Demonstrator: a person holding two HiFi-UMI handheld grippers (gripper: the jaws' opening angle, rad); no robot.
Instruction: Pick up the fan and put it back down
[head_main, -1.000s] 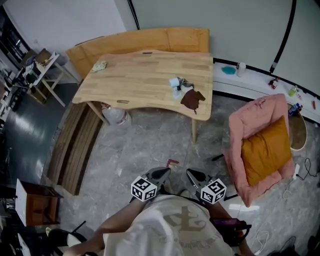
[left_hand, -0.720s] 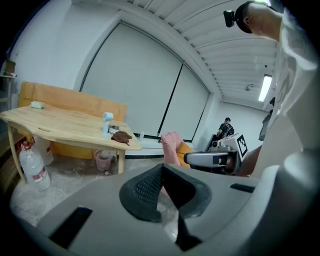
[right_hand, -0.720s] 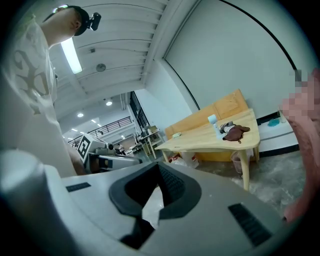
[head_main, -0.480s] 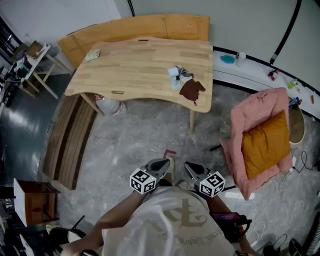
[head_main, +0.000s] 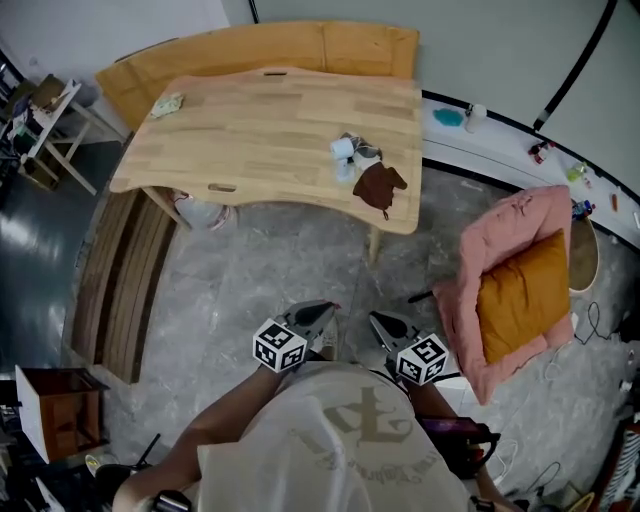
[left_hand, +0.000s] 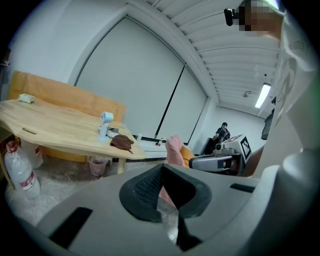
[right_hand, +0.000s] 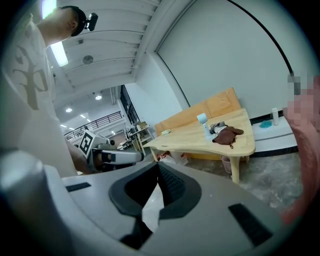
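The small white and pale-blue fan stands upright near the right end of the wooden table. It also shows in the left gripper view as the fan and in the right gripper view as the fan. Both grippers are held close to my body, well short of the table, above the stone floor. My left gripper is shut and holds nothing, as the left gripper also shows in its own view. My right gripper is shut and holds nothing too, as the right gripper shows.
A brown cloth and a grey bundle lie beside the fan. An orange bench runs behind the table. A pink chair with an orange cushion stands on the right, wooden slats on the left. A water bottle stands under the table.
I have walked towards the table: both grippers moved forward with me and stayed shut. The table has slid left and sits slightly larger in the head view.
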